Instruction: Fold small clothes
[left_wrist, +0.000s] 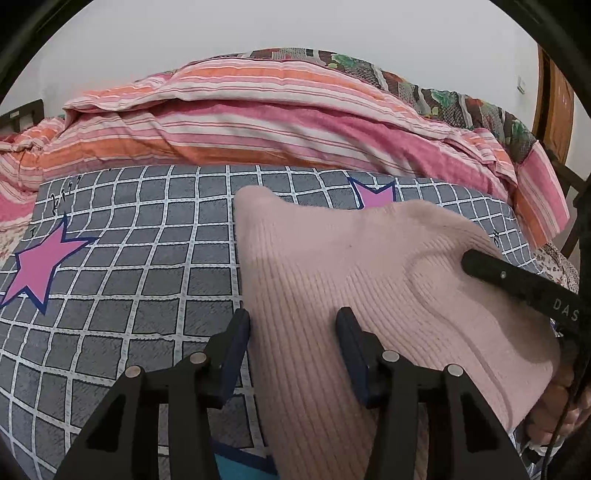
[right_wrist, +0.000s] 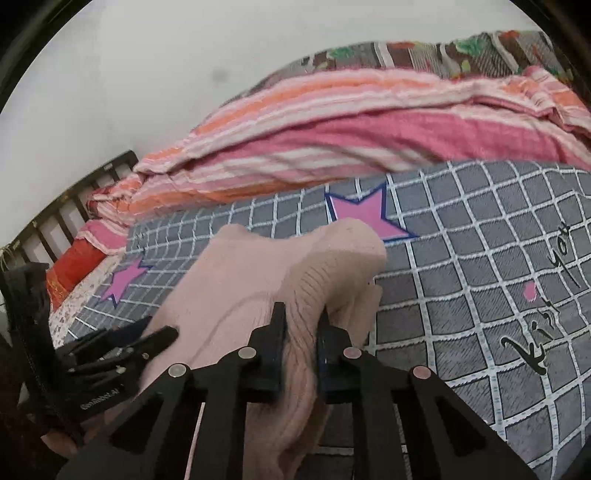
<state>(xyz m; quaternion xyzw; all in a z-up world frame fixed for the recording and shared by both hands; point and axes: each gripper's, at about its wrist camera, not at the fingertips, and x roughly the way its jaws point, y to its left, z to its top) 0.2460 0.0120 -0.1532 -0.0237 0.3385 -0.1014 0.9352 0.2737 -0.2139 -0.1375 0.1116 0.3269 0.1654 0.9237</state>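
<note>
Two grippers on one pink ribbed knit garment (left_wrist: 332, 266), which lies on a bed over a grey grid sheet (left_wrist: 147, 258) w/ pink stars (left_wrist: 37, 266)

Left gripper (left_wrist: 291, 321): jaws roughly half open, straddling the garment's left edge. Left finger (left_wrist: 236, 343) sits on the sheet just beside the edge, right finger (left_wrist: 351, 347) on top of the knit. Pads not pressing, so nothing held

Right gripper (right_wrist: 301, 321): jaws almost closed, pinching a raised fold of the knit between them; fabric bunches up past the tips and drapes fwd toward a star (right_wrist: 365, 214). In the left wrist view one of its fingers (left_wrist: 517, 284) comes in from the right edge and rests on the garment's right side

Garment pos: mid sheet, left edge fairly straight, right part wrinkled and lifted at the pinch; near end runs under both grippers, out of frame

Behind the sheet: rumpled pink/orange striped quilt (left_wrist: 258, 122), a patterned blanket (left_wrist: 443, 92) behind that, then plain wall. Dark slatted bed frame (right_wrist: 74, 199) at left in right wrist view. Black script print (right_wrist: 546, 306) on the sheet right of the right gripper. Part of a person's hand (left_wrist: 561, 410) visible at the lower right edge of the left wrist view
</note>
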